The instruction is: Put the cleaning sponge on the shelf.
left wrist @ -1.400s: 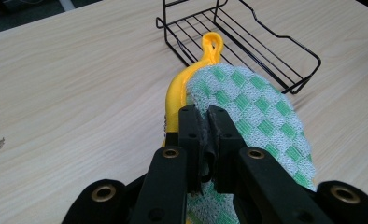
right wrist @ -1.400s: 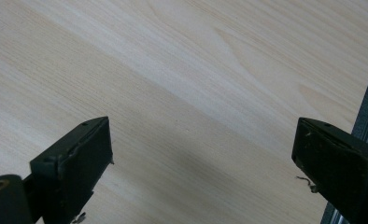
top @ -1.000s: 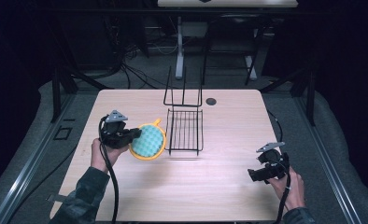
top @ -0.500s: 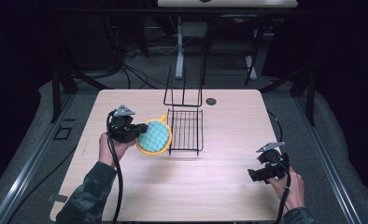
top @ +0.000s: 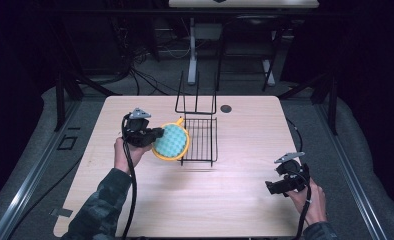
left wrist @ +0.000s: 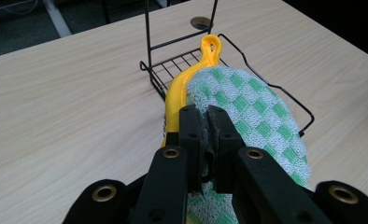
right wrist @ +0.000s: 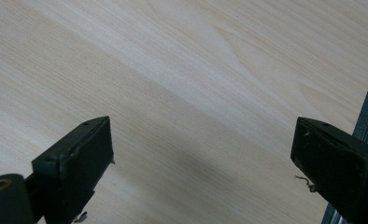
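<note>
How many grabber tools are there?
2. The left gripper, left of the wire rack, is shut on the green-and-yellow pot holder. The right gripper, open, sits near the table's right edge.

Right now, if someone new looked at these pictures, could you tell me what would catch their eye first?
First the bright yellow-rimmed pad with its green-and-white checked cloth, clamped in the left gripper at the left edge of the black wire rack near the table's middle. Next the rack itself, with its tall wire back standing up. Last, the right gripper sits open over bare wood at the near right.
</note>
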